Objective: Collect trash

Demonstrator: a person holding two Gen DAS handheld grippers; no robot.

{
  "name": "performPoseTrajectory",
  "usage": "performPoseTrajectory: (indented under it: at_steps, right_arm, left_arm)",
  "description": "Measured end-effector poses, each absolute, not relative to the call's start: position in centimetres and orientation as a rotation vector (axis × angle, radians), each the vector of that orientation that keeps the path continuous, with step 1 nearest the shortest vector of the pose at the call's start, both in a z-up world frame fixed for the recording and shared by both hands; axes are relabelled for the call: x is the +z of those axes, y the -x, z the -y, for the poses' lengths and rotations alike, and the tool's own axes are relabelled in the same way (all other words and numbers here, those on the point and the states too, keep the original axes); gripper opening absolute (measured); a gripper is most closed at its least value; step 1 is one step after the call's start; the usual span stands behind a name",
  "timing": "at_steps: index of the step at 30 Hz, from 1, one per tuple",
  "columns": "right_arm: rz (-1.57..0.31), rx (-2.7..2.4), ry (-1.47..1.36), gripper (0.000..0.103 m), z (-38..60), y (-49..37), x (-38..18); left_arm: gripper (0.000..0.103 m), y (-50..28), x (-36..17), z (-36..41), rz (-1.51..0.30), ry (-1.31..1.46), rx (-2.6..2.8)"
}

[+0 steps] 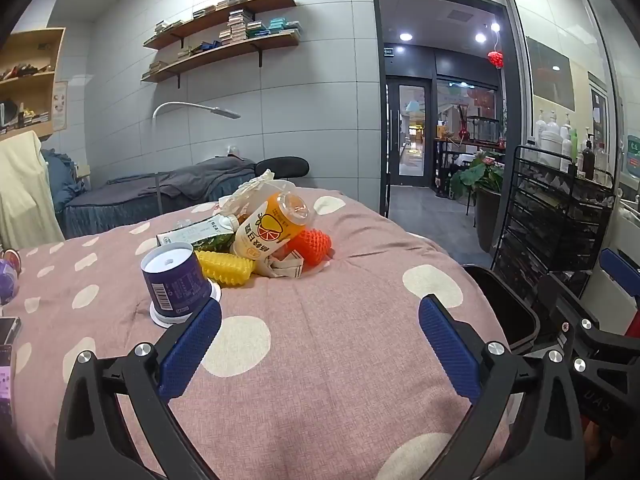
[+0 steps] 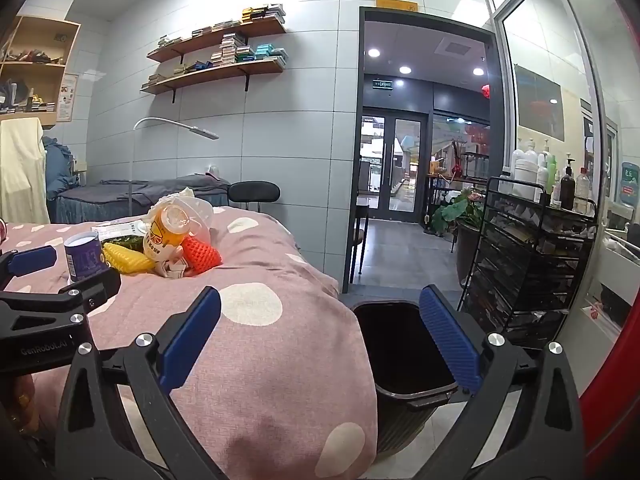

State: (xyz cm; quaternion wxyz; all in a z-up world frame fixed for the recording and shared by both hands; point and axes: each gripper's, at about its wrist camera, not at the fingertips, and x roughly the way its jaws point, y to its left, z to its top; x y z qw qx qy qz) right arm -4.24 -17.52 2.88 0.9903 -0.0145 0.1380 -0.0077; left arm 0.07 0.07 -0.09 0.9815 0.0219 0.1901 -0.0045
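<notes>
Left wrist view: we see the left hand-held gripper [image 1: 320, 316] spread wide, nothing between its pads, over the pink dotted bed cover [image 1: 320, 360]. Trash pile sits ahead: upside-down purple cup [image 1: 176, 280], yellow foam net [image 1: 226, 266], orange drink cup [image 1: 272, 226], orange foam net [image 1: 312, 246]. Right hand-held gripper [image 2: 320, 316] also wide apart, empty, above the black trash bin [image 2: 404, 364] beside the bed.

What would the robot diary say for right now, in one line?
stage: start | left gripper: open, empty | right gripper: open, empty | trash pile: on bed, untouched | bin: beside bed
</notes>
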Motion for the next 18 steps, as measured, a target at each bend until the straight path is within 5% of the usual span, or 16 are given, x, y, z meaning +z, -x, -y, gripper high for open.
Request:
performPoseTrajectory:
  at_steps: [18]
  right_arm:
    - [-0.277,-0.005,0.024,0.098,17.19,4.24,2.98]
  left_arm:
    - [0.097,-0.58,-0.57,-0.18,-0.370,-0.051,-0.007]
